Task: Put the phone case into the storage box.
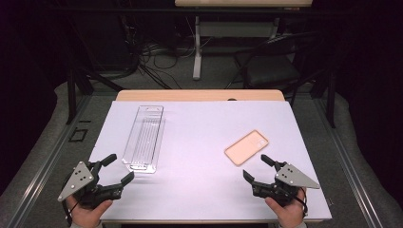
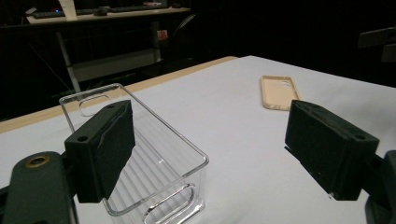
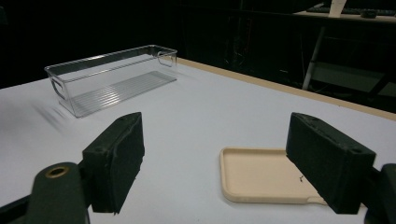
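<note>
1 clear bin point(image 1: 143, 137), 1 phone case point(image 1: 246, 147).

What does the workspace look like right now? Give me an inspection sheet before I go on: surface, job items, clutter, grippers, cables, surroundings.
Surface: white table with a wooden far edge, flat and evenly lit.
Job's things: clear plastic bin, empty, lying lengthwise on the left half; beige phone case, open side up, on the right half, apart from the bin.
Clutter: nothing seen.
Grippers: left gripper open, just short of the bin's near end, holding nothing; right gripper open, just short of the phone case, holding nothing.
Cables: a tangle of cables on the floor beyond the table; none on the surface.
Surroundings: dark room, a chair and a second desk behind the table.
</note>
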Available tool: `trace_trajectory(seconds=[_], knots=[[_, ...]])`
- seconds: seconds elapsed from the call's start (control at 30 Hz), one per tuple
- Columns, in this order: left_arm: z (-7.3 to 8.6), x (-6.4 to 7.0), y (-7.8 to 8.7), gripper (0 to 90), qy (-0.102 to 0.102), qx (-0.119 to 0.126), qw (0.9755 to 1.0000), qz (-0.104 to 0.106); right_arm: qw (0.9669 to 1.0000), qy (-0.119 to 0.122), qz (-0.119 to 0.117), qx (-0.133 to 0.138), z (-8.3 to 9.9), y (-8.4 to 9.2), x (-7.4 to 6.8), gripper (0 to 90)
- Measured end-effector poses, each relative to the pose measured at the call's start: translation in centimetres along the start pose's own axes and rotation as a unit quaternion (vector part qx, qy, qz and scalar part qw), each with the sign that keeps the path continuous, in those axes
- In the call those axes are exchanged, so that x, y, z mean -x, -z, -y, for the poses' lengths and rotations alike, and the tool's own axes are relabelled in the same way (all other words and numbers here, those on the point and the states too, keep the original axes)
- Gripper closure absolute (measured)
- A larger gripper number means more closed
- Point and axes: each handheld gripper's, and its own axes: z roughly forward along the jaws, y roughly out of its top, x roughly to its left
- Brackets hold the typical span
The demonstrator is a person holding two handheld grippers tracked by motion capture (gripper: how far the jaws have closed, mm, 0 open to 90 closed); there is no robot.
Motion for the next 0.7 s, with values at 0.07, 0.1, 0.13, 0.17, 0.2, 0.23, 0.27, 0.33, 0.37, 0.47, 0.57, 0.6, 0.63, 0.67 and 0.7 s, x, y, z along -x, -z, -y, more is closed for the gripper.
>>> trace_trajectory(seconds=[0.07, 0.1, 0.13, 0.17, 0.2, 0.23, 0.27, 0.33, 0.37, 0.47, 0.57, 0.6, 0.63, 0.67, 0.7], knots=[[0.1, 0.0, -0.1, 16.2, 0.001, -0.005, 1.0000, 0.000, 1.0000, -0.005, -0.002, -0.006, 0.0, 0.0, 0.0, 18.8], [0.1, 0.0, -0.1, 16.2, 0.001, -0.004, 1.0000, 0.001, 0.9999, -0.007, -0.003, -0.009, 0.0, 0.0, 0.0, 18.8], [0.1, 0.0, -0.1, 16.2, 0.001, -0.004, 1.0000, 0.001, 0.9999, -0.008, -0.004, -0.012, 0.0, -0.1, 0.1, 18.8], [0.1, 0.0, -0.1, 16.2, 0.002, -0.004, 1.0000, 0.000, 0.9999, -0.008, -0.004, -0.012, 0.0, -0.1, 0.1, 18.8], [0.0, 0.0, 0.0, 16.3, 0.004, -0.004, 1.0000, 0.001, 0.9998, -0.011, -0.003, -0.017, 0.0, -0.1, 0.0, 18.9], [0.0, 0.0, 0.0, 16.3, 0.004, -0.004, 1.0000, 0.001, 0.9998, -0.011, -0.003, -0.017, 0.0, -0.1, 0.0, 18.9], [0.0, -0.1, 0.0, 16.3, 0.005, -0.006, 1.0000, 0.001, 0.9997, -0.008, -0.002, -0.021, -0.1, -0.1, -0.1, 18.9], [0.1, -0.2, 0.0, 16.3, 0.008, -0.010, 0.9999, 0.000, 0.9997, -0.009, -0.001, -0.022, -0.1, -0.1, -0.1, 18.8], [0.1, -0.2, -0.1, 16.3, 0.011, -0.012, 0.9999, 0.000, 0.9995, -0.010, -0.002, -0.029, -0.1, -0.2, -0.1, 17.3], [0.0, -0.2, -0.2, 16.3, 0.014, -0.021, 0.9997, -0.001, 0.9989, -0.015, -0.011, -0.043, 0.0, -0.5, 0.1, 15.2], [-0.2, -0.3, -0.5, 16.3, 0.015, -0.029, 0.9995, -0.003, 0.9983, -0.015, -0.007, -0.057, -0.3, -0.6, 0.2, 15.0], [-0.4, -0.4, -0.6, 16.3, 0.019, -0.030, 0.9994, -0.003, 0.9983, -0.015, -0.007, -0.057, -0.3, -0.6, 0.2, 15.0], [-0.5, -0.5, -0.8, 16.3, 0.022, -0.033, 0.9992, -0.003, 0.9980, -0.014, -0.003, -0.061, -0.6, -0.7, 0.3, 15.0], [-0.7, -0.6, -1.0, 16.3, 0.028, -0.037, 0.9989, -0.002, 0.9980, -0.014, -0.003, -0.061, -0.6, -0.7, 0.3, 15.0], [-0.9, -0.7, -1.2, 16.3, 0.035, -0.043, 0.9985, -0.002, 0.9972, -0.020, -0.006, -0.071, -0.8, -0.9, 0.5, 15.8]])
